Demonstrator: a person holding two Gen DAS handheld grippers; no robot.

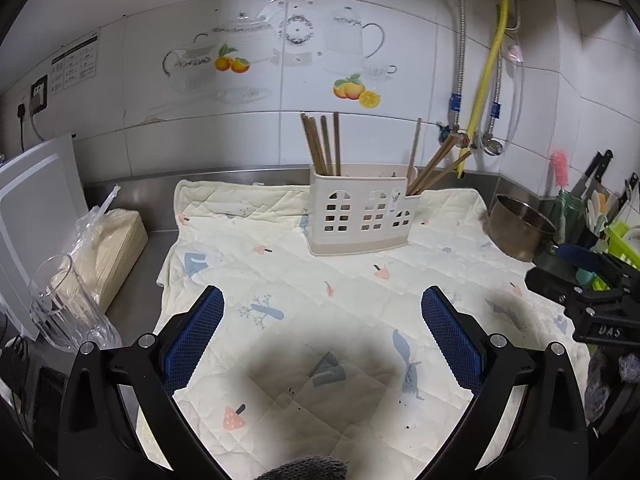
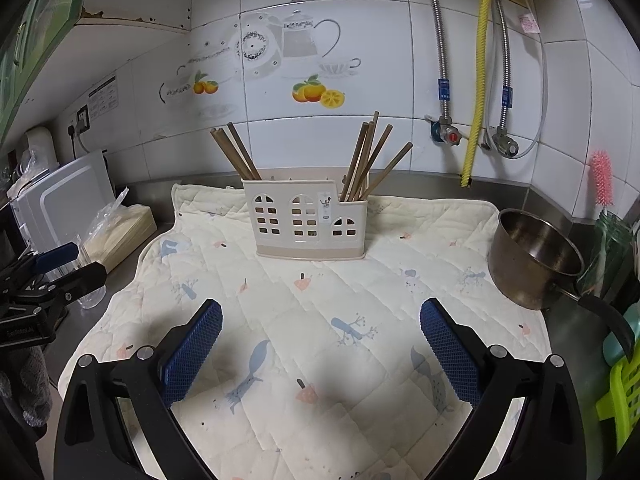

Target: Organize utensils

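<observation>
Chopsticks [image 2: 366, 162] stand sorted in both ends of the holder [image 2: 306, 220] on the quilted mat [image 2: 360, 300]; our left gripper [image 1: 322, 334] and right gripper [image 2: 320, 338] hover empty, jaws spread. Nothing loose seems left to fetch.

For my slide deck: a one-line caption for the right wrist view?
Open right gripper over the quilted mat, facing a caddy holding chopsticks.
</observation>
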